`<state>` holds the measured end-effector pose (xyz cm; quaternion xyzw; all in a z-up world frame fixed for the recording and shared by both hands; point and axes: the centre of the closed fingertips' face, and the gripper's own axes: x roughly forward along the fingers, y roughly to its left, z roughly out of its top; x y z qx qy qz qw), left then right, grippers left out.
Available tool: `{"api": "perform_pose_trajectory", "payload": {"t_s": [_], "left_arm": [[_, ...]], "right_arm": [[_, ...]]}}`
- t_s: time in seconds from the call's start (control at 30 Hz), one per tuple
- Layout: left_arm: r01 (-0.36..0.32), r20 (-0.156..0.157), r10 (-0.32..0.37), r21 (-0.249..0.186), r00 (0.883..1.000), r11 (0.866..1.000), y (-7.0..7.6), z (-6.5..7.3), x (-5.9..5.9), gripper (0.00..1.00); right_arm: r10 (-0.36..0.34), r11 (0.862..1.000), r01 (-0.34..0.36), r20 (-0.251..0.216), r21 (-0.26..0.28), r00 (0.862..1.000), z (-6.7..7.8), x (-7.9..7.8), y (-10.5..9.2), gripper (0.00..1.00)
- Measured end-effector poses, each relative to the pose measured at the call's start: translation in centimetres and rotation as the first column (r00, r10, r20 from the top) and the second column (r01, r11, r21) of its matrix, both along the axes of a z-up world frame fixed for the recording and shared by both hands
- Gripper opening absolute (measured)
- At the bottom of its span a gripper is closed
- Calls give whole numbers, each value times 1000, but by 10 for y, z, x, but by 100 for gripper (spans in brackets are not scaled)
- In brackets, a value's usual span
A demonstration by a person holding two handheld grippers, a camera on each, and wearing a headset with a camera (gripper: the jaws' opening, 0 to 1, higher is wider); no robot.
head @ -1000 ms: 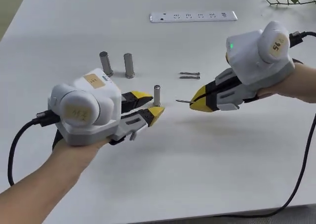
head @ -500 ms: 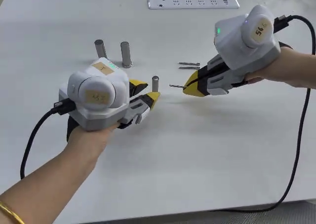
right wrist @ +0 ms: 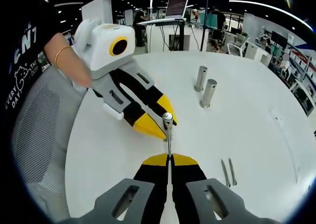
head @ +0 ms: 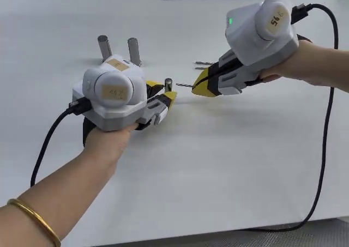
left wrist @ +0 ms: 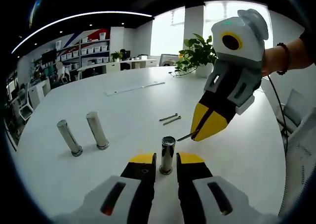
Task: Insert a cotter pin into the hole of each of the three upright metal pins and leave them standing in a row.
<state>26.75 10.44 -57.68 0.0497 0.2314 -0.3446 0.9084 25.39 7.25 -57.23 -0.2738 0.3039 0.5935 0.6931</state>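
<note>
My left claw (left wrist: 166,158) clamps one metal pin (left wrist: 167,150) upright on the bench (left wrist: 123,110), steadying it so my right claw (right wrist: 169,157), pinched on a cotter pin (right wrist: 169,137), can aim the tip into it just ahead.

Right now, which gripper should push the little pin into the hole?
Right. The right gripper is shut on the cotter pin, whose tip points at the near metal pin. The left gripper just has its jaws either side of that metal pin.
</note>
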Motion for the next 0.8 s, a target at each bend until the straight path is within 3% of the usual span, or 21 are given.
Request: {"api": "perform_pose_trajectory", "payload": {"t_s": [0.23,0.8], "left_arm": [[6,-7,-6,9,1000,1000,-2,-4,-1,13],[23,23,-24,59,999,998,-2,-9,1,7]], "right_arm": [[9,1000,-9,-4,0,1000,-2,1,2,0],[14,1000,-14,-1,5,1000,0,2,5,0]]}}
